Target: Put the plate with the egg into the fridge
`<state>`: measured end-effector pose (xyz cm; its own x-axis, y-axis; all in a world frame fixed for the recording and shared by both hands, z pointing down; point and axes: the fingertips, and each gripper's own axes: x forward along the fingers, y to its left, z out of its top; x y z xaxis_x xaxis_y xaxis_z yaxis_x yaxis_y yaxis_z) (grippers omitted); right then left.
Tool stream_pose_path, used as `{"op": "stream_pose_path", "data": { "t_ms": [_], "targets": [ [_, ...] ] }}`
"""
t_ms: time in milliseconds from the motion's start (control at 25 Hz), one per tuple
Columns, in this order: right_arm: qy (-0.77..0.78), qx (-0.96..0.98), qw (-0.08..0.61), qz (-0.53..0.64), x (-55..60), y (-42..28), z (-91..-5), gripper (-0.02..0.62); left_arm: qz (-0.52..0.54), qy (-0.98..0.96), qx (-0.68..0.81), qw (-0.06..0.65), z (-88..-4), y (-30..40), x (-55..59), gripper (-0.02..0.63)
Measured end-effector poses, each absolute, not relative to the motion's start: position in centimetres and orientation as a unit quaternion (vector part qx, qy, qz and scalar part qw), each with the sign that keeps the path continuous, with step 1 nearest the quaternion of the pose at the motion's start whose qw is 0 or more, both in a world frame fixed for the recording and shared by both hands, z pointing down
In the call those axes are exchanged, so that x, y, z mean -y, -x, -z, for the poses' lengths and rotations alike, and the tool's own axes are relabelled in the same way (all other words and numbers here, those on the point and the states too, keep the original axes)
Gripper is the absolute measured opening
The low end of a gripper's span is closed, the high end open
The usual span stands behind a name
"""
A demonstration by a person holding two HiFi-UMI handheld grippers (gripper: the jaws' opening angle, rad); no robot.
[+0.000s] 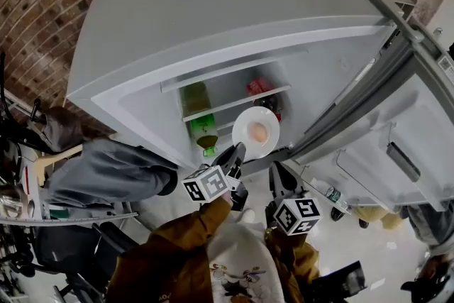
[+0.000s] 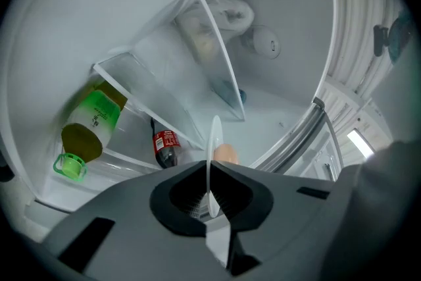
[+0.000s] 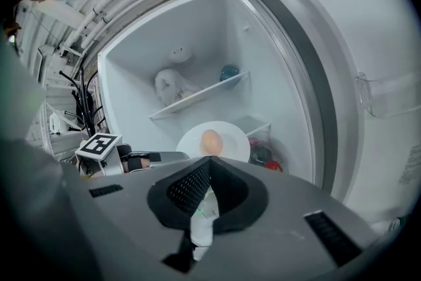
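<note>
plate (image 1: pixel 245 130): glossy, smooth | fridge (image 1: pixel 213 10): smooth matt | brick wall (image 1: pixel 42 3): rough

A pale orange egg (image 1: pixel 259 132) is seen on a plain white round plate (image 1: pixel 245 125). A white fridge (image 1: pixel 213 10) is backed by a red-brown brick wall (image 1: pixel 35 3). Black-and-white square patterns are borne by the dark grey left gripper (image 1: pixel 237 151) and right gripper (image 1: pixel 276 171).

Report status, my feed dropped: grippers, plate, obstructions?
Left gripper shut on plate rim; right gripper shut, empty. Plate, egg aboard, at open fridge, not set down. Green bottle left of it.
</note>
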<state>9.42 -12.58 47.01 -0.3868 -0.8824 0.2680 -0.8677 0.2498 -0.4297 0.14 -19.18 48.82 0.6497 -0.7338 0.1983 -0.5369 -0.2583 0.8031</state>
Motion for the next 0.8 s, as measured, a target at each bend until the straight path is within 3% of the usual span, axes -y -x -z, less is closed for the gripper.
{"op": "stream_pose_path", "data": {
  "t_ms": [800],
  "targets": [
    [0.546,-0.8,-0.004,0.249,16.1,-10.8,-46.9,0.005,0.162,-0.723,0.397,0.542,-50.9,-1.5,24.0,0.014]
  ]
}}
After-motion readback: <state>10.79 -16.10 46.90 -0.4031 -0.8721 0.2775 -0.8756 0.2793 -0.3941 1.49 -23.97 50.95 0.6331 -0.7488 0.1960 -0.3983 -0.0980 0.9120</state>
